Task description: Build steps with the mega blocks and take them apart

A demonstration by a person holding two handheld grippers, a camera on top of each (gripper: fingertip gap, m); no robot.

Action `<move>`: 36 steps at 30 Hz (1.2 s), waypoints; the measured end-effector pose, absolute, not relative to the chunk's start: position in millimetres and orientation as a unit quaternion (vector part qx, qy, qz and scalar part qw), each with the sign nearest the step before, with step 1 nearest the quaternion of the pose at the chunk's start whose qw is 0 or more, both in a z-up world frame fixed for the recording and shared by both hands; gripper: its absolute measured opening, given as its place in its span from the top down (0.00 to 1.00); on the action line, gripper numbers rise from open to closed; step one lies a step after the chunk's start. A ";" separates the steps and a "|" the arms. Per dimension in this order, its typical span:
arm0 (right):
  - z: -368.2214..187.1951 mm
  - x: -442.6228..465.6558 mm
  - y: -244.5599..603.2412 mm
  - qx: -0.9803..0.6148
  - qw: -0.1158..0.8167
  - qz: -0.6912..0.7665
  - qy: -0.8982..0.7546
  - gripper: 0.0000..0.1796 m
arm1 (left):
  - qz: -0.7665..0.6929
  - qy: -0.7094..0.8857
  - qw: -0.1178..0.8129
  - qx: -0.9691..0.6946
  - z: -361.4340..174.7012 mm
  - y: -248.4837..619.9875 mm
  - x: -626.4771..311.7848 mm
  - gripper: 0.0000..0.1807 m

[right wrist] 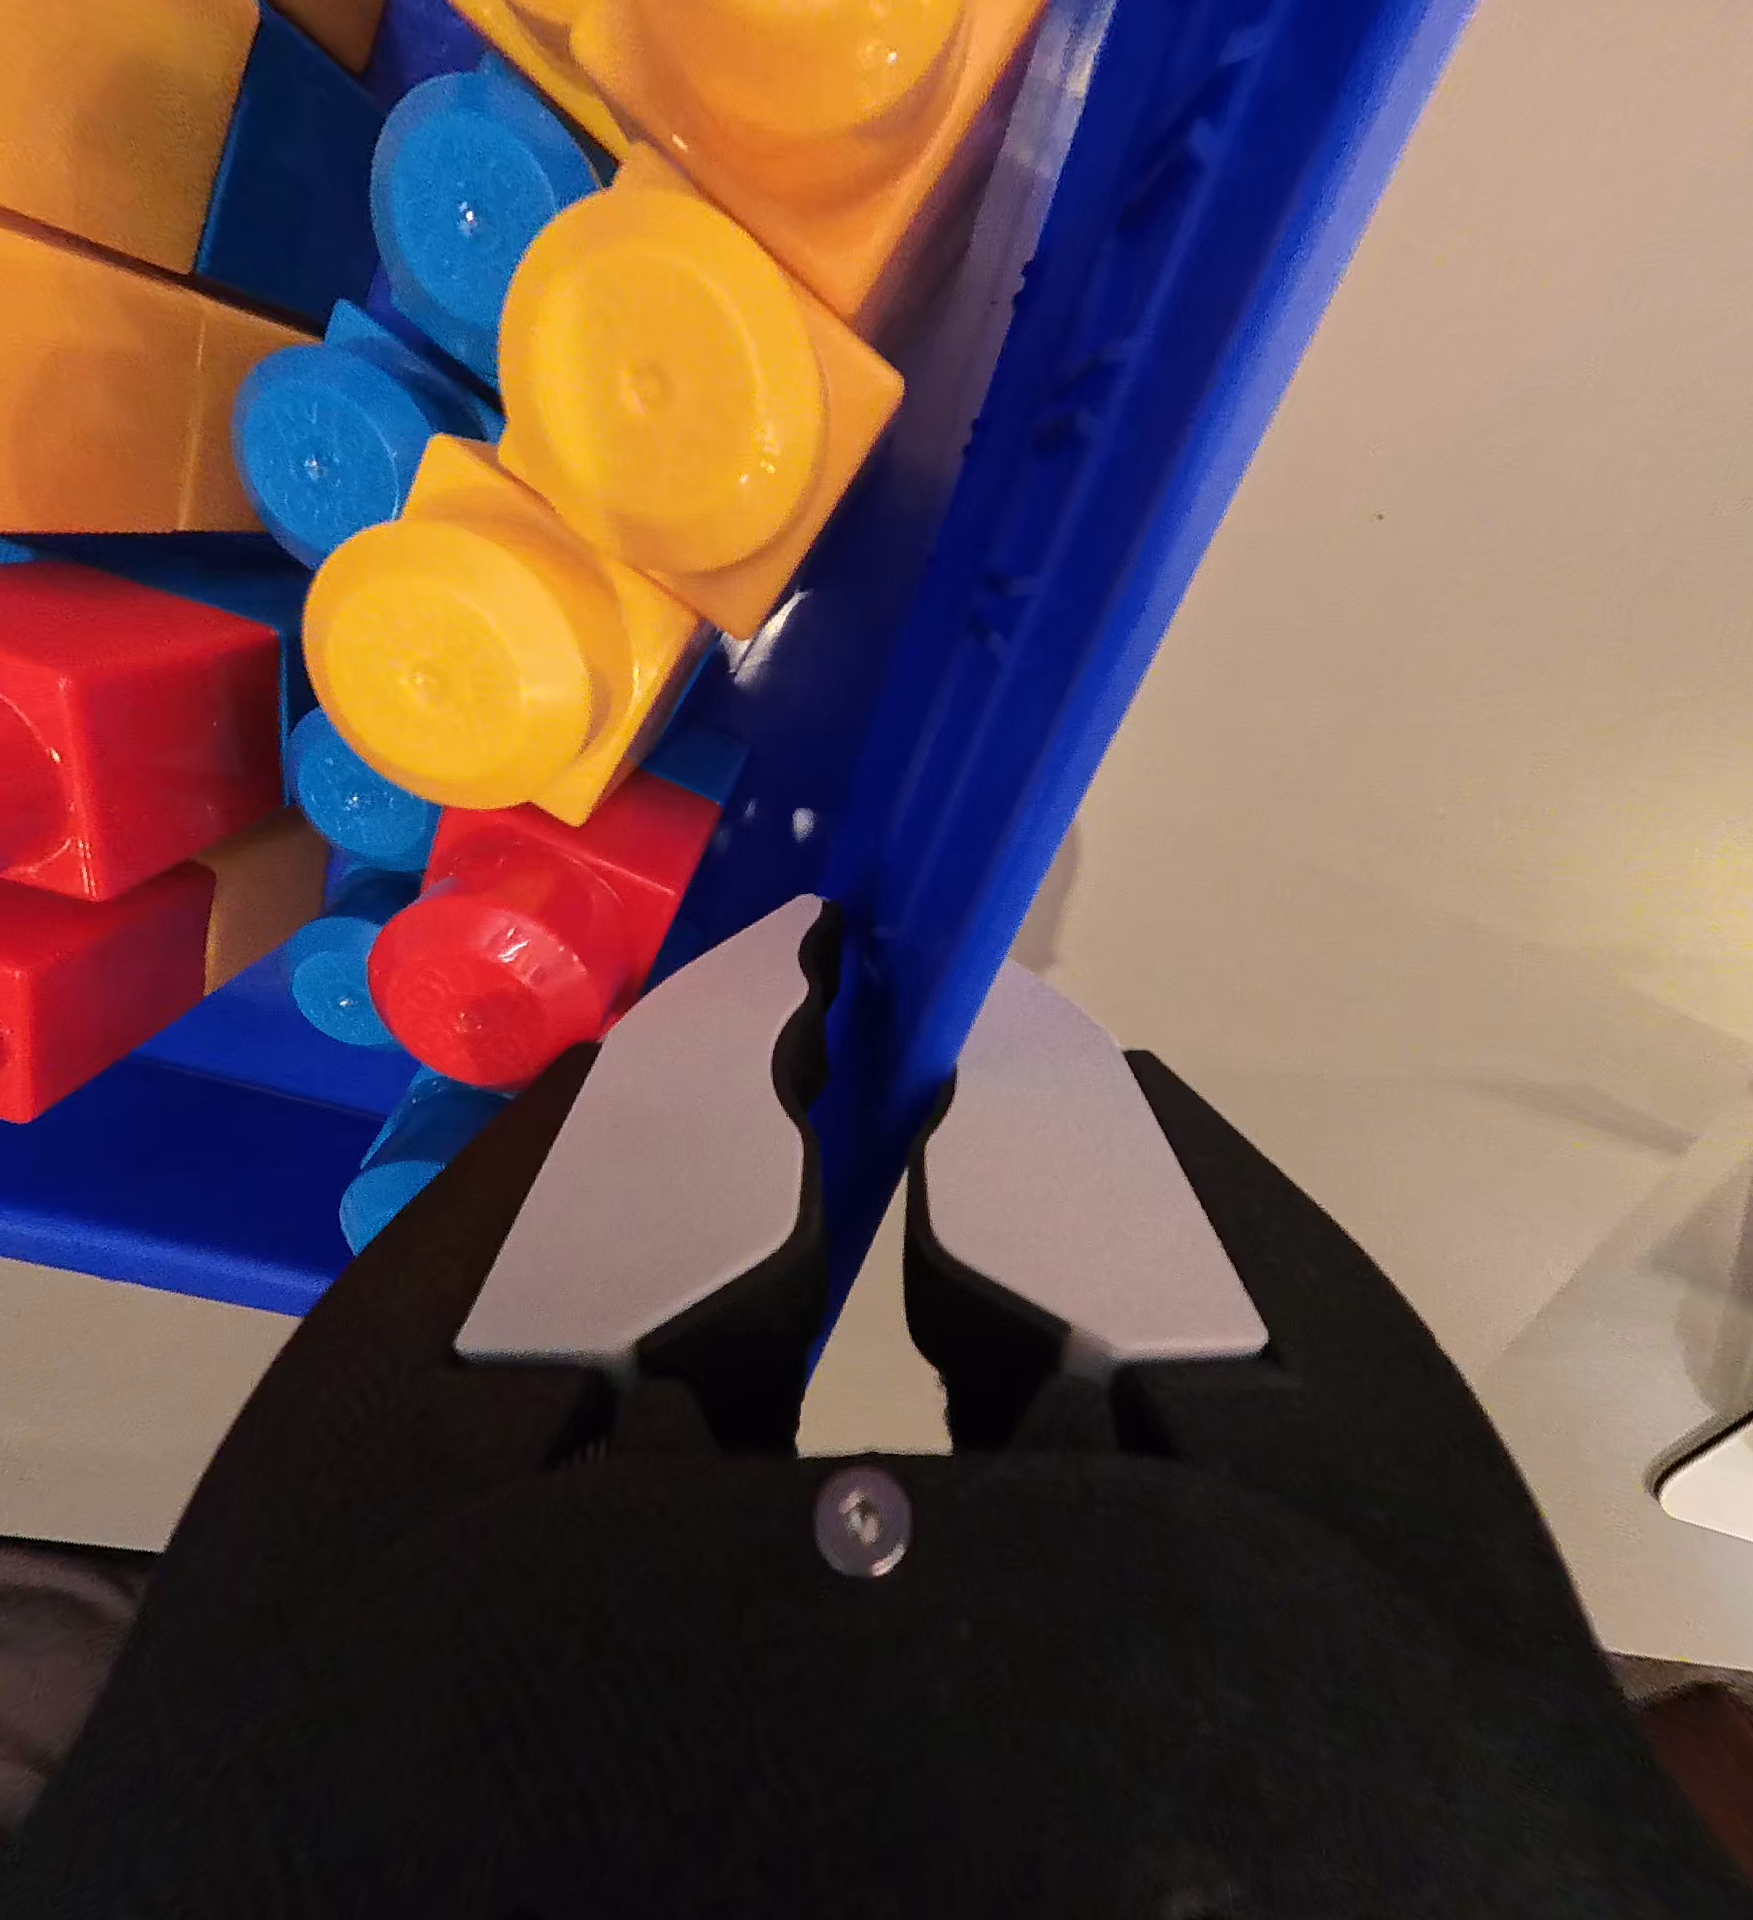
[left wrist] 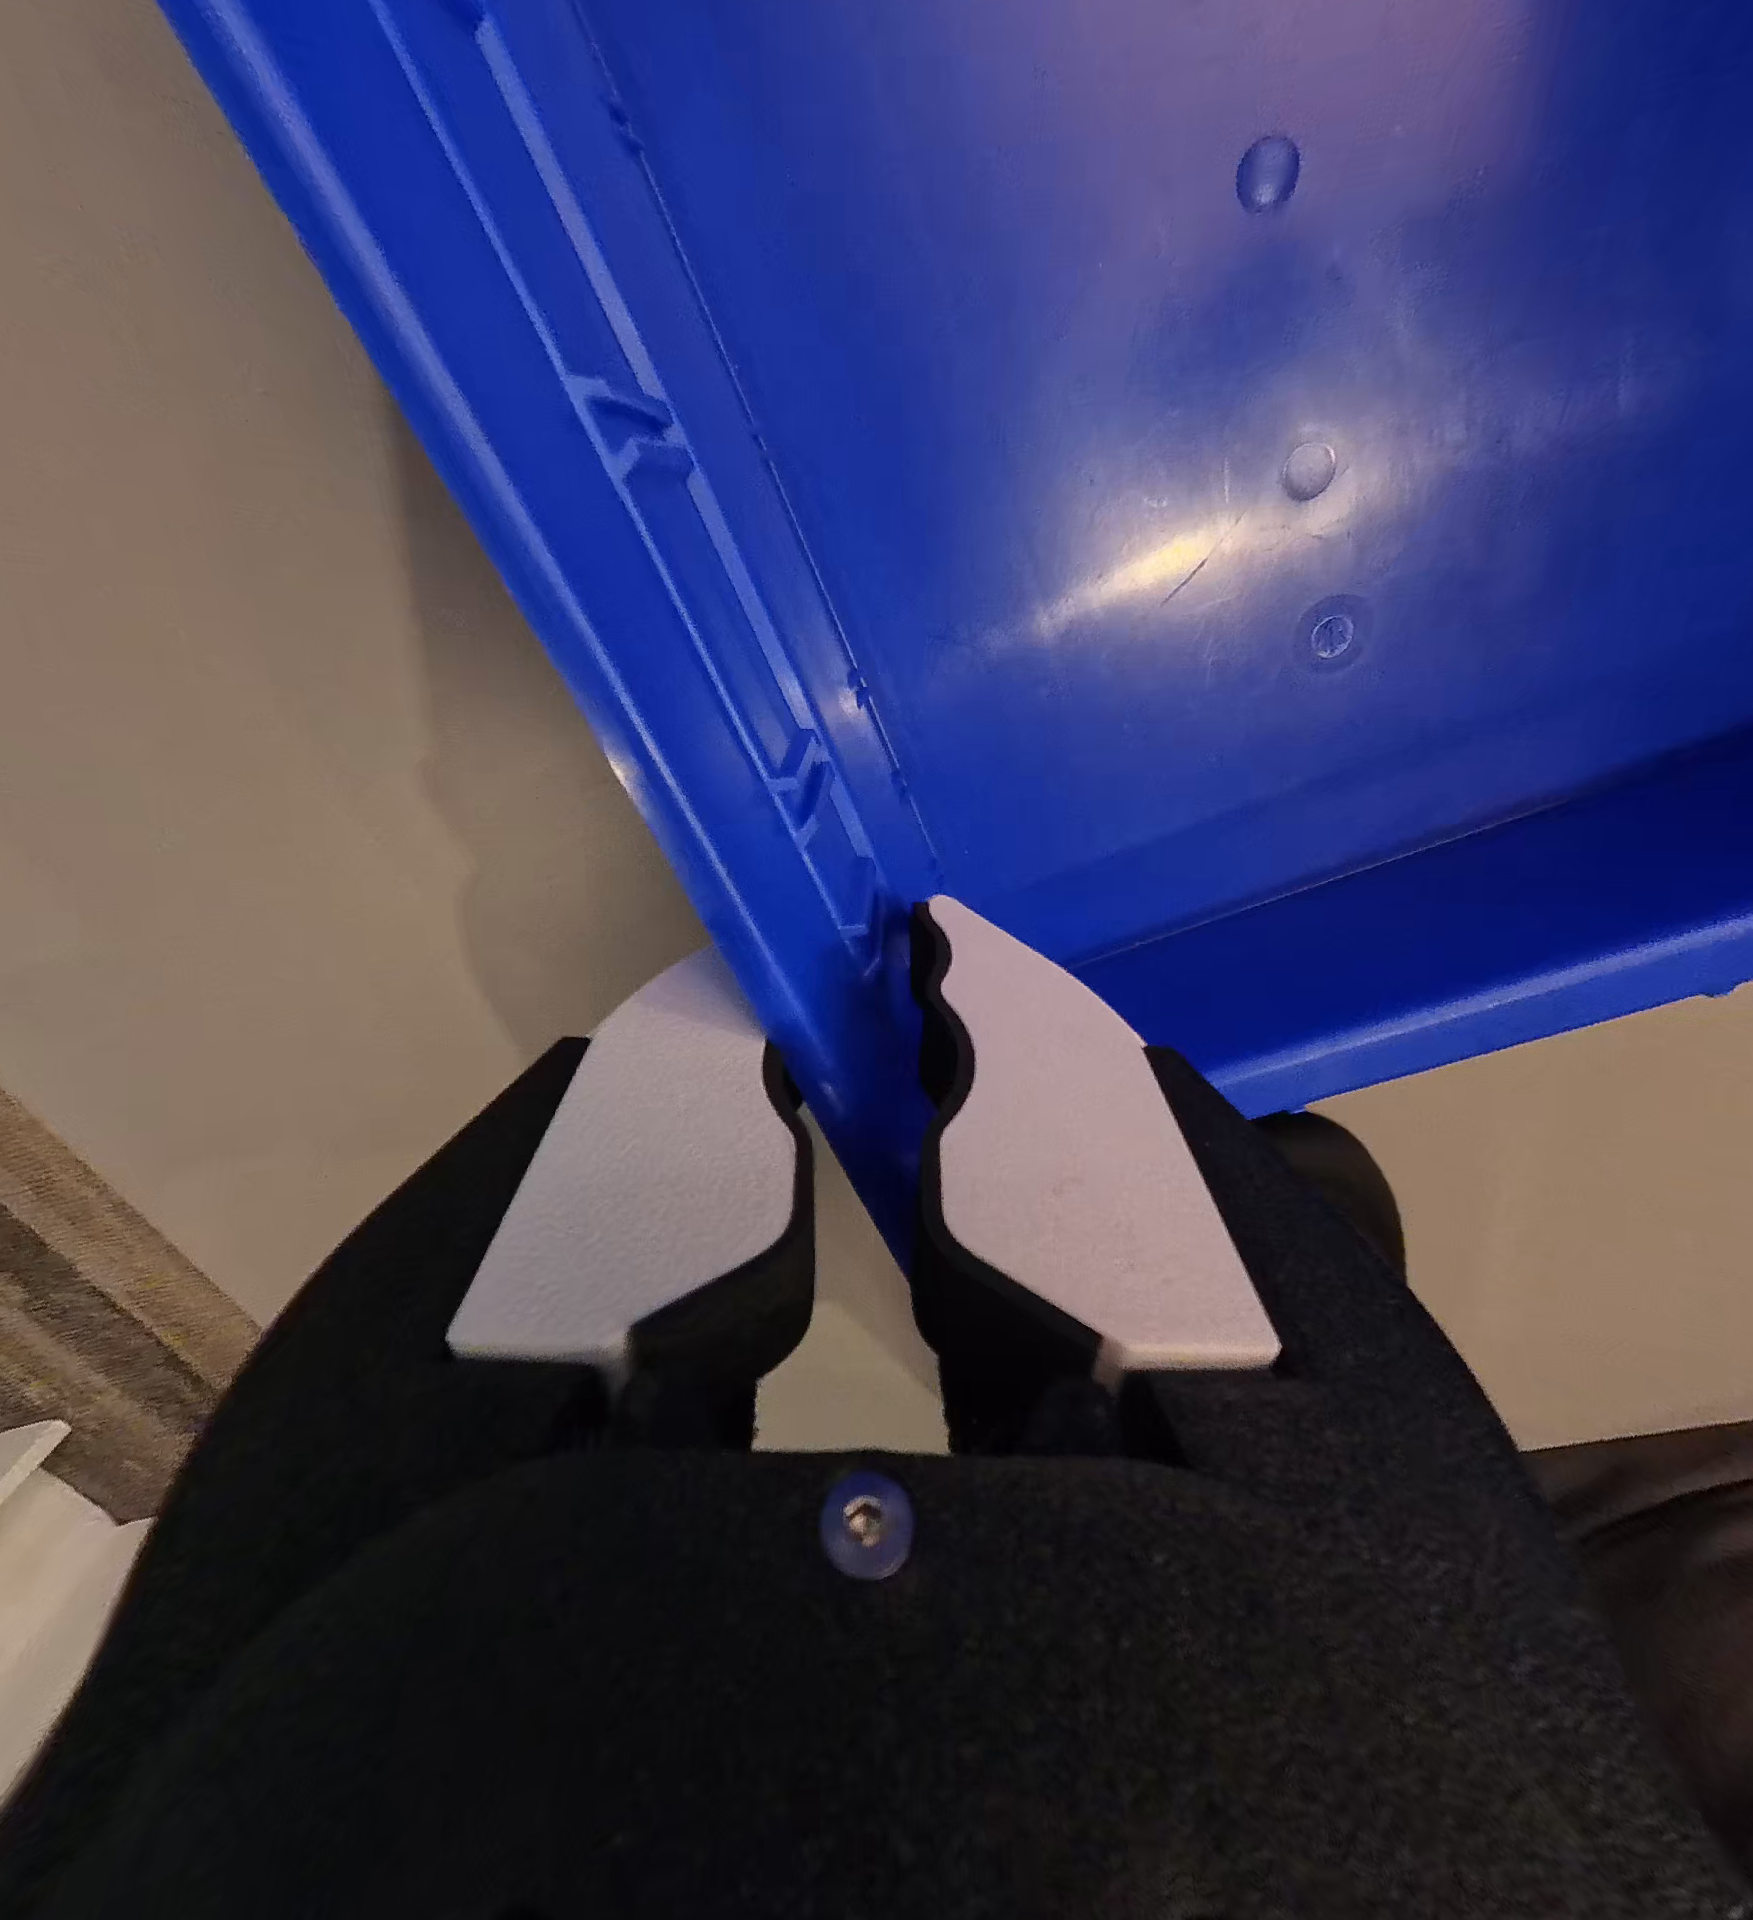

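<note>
Gripping opposite bin rims: left tool, right tool.

Nothing here can be read — the small round moulded mark on the floor of the glossy blue plastic bin and the raised embossing on the red plastic block's stud are both too blurred.

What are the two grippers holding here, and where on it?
Both grip the blue bin by its side walls near corners: the left gripper on the wall, the right gripper on the wall beside the blocks.
</note>
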State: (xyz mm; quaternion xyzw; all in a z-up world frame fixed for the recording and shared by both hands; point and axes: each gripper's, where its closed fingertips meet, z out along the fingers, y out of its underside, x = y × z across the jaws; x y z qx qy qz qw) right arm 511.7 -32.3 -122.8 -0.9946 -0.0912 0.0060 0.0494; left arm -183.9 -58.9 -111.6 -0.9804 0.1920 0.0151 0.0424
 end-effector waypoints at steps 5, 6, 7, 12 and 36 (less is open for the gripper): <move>-122.5 502.6 -33.5 -0.994 0.042 0.005 -0.103 0.93 | 0.021 0.207 0.042 -0.977 -111.9 -58.0 -173.7 0.91; -122.4 501.2 -33.8 -0.994 0.040 0.004 -0.105 0.93 | 0.022 0.211 0.043 -0.976 -111.9 -57.7 -171.7 0.90; -122.4 499.7 -33.8 -0.993 0.039 0.002 -0.107 0.93 | 0.022 0.214 0.044 -0.976 -112.1 -57.3 -169.9 0.90; -122.2 491.1 -32.7 -0.992 0.035 -0.007 -0.117 0.92 | 0.029 0.225 0.046 -0.973 -112.3 -56.0 -162.4 0.90; -122.1 454.8 -29.2 -0.986 0.013 -0.048 -0.157 0.86 | 0.052 0.258 0.040 -0.964 -113.2 -55.0 -133.5 0.87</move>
